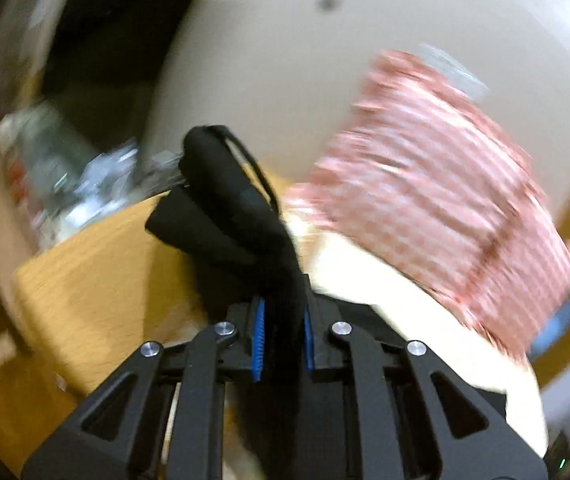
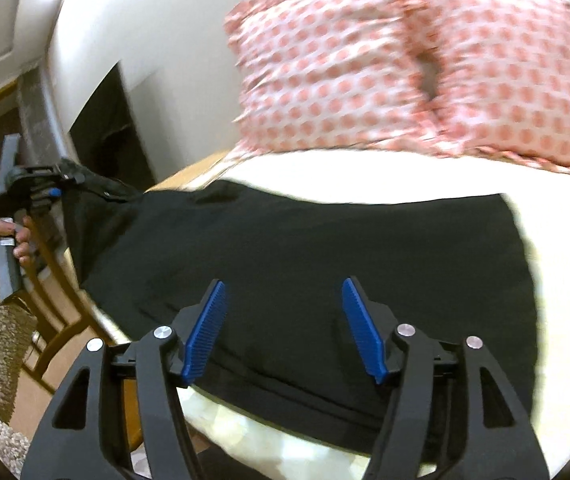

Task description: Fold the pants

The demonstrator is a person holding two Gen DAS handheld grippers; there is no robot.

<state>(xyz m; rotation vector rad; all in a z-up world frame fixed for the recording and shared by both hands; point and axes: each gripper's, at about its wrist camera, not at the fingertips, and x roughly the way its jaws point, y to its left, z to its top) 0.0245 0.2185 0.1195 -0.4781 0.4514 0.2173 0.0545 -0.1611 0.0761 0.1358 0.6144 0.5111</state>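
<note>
Covering most of the scene, a white bed surface (image 2: 557,272) carries everything else, with a wooden frame edge (image 1: 97,264) showing at its side. Two pink-and-white dotted pillows (image 2: 365,64) sit along its far edge, blurred in both views. Black fabric pants (image 2: 305,248) lie spread flat across the white surface in front of the pillows, one end lifted off toward the side. The left gripper (image 1: 281,340) is clamped onto that lifted end, bunched black cloth and a thin drawstring sticking out between its blue ribbed pads (image 1: 259,340). The right gripper (image 2: 285,328) hangs above the spread pants with its jaws wide apart, holding nothing. A hand (image 2: 5,240) in a cream knitted sleeve grips the left tool's handle.
</note>
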